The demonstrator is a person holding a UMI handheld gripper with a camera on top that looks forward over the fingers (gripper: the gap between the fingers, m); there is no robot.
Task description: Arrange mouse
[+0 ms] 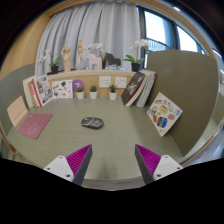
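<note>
Approach to mouse, tongs spread and empty.
Tongs [113, 160] hang over the near edge of the desk [120, 140], pads wide apart, holding nothing. Mouse [92, 123] sits alone mid-desk, well beyond the fingers and a bit left of their centreline. To do it well, I'd steer left, come in low, and straddle its sides evenly before closing. Books [50, 90] at the back are no obstacle.

A grey-green desk [110, 140] is stretching back to a low shelf [95, 76], where small figures are standing in a row. Books [40, 91] are leaning at one end, a few small pots [93, 92] are sitting beside them, and a pink sheet [34, 125] is lying flat nearby. An illustrated book [165, 113] is resting at a tilt on the other side — pale curtains [95, 30] are hanging behind it all.
</note>
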